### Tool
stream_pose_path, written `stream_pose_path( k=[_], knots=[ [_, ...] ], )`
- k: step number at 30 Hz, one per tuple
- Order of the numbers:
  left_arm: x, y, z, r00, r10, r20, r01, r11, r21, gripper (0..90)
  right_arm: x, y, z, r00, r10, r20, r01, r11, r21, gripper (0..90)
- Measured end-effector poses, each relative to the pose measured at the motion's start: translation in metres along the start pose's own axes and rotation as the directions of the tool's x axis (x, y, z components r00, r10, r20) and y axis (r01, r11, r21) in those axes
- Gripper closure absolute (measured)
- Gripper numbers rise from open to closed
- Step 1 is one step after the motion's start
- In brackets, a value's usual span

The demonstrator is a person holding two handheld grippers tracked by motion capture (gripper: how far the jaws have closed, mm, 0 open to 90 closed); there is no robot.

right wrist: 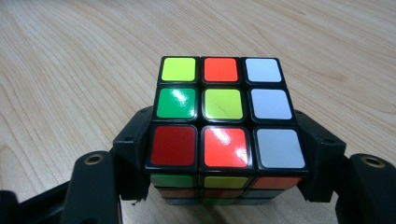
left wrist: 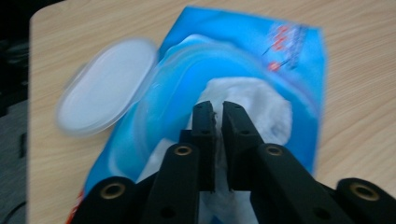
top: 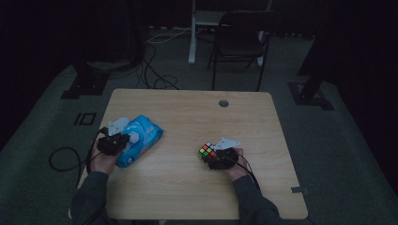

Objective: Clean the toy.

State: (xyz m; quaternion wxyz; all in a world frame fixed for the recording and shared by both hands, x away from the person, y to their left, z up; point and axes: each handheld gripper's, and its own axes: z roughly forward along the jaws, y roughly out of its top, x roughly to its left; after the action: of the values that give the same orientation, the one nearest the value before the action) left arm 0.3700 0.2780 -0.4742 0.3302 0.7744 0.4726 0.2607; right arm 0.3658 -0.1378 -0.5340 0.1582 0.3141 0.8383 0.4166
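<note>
Left side of table (top: 187, 187): blue wipes pack (left wrist: 261, 60), white lid (left wrist: 105, 91) flipped open, white wipe (left wrist: 261, 107) standing out of the opening. Left gripper (left wrist: 215, 107) pinches that wipe. Right: right gripper (right wrist: 224, 154) clamps puzzle cube (right wrist: 224, 112) just above table.

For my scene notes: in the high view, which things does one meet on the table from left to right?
left gripper → blue wipes pack → colour cube → right gripper, closed on the cube
</note>
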Motion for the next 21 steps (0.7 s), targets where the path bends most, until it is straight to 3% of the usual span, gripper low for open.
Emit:
stream_pose_path(
  k=[8, 11, 14, 17, 18, 19, 21],
  knots=[
    [-0.006, 0.030, -0.018, 0.9966, -0.003, 0.083, 0.013, 0.9927, -0.120, 88.3, 0.000, 0.000, 0.000, 1.0000, 0.001, 0.001, -0.001, 1.0000, 0.000, 33.9],
    [-0.013, 0.041, -0.027, 0.9884, 0.008, 0.152, 0.021, 0.9816, -0.190, 88.5, 0.000, 0.000, 0.000, 1.0000, 0.002, 0.000, -0.002, 1.0000, -0.001, 33.9],
    [-0.020, 0.051, -0.035, 0.9823, 0.030, 0.185, 0.016, 0.9707, -0.240, 88.4, 0.000, 0.000, 0.000, 1.0000, 0.003, 0.000, -0.003, 1.0000, -0.001, 34.0],
    [-0.019, 0.052, -0.034, 0.9890, 0.032, 0.145, 0.004, 0.9714, -0.237, 88.2, 0.000, 0.000, 0.000, 1.0000, 0.002, 0.000, -0.002, 1.0000, -0.003, 34.0],
    [-0.017, 0.052, -0.032, 0.9941, 0.030, 0.105, -0.005, 0.9733, -0.229, 88.0, 0.000, 0.000, 0.000, 1.0000, 0.002, 0.001, -0.002, 1.0000, -0.002, 34.0],
    [-0.015, 0.050, -0.028, 0.9987, 0.034, 0.037, -0.026, 0.9788, -0.203, 87.8, 0.000, 0.000, 0.000, 1.0000, 0.002, 0.001, -0.002, 1.0000, -0.002, 33.9],
    [-0.011, 0.046, -0.018, 0.9984, 0.038, -0.043, -0.044, 0.9884, -0.145, 86.8, 0.000, 0.000, 0.000, 1.0000, 0.001, 0.002, -0.001, 1.0000, -0.002, 34.0]
  ],
)
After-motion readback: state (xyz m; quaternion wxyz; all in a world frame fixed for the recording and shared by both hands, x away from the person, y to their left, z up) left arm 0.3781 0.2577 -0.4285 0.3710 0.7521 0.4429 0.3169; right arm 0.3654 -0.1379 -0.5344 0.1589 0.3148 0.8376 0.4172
